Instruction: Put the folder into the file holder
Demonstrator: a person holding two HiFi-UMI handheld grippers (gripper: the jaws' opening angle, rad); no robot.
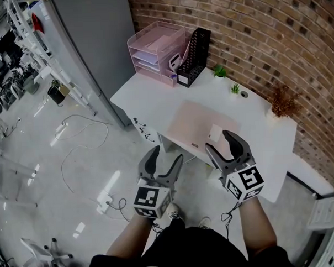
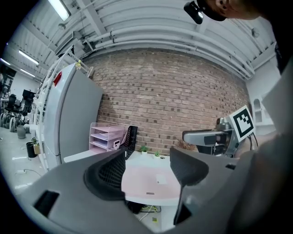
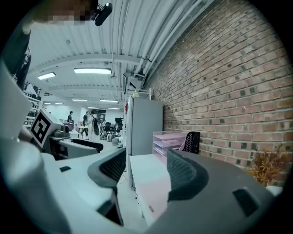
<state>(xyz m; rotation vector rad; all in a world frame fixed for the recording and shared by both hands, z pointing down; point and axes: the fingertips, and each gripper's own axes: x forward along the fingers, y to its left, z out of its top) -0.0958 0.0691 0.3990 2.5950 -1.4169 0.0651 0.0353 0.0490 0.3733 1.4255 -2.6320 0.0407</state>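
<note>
We are looking at a white table (image 1: 149, 100) carrying a pink folder (image 1: 197, 126) lying flat, with a black file holder (image 1: 195, 56), pink drawers (image 1: 155, 50) and small plants (image 1: 220, 72) standing behind it.

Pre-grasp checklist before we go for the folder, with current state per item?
1. Left gripper open and empty: ok.
2. Right gripper open and empty: ok.
3. Pink folder lies flat on the white table: ok.
4. File holder upright beside the pink drawer tray: ok.
5. File holder slot free: cannot tell.
6. Grip on folder: not ok, neither gripper touches it.
</note>
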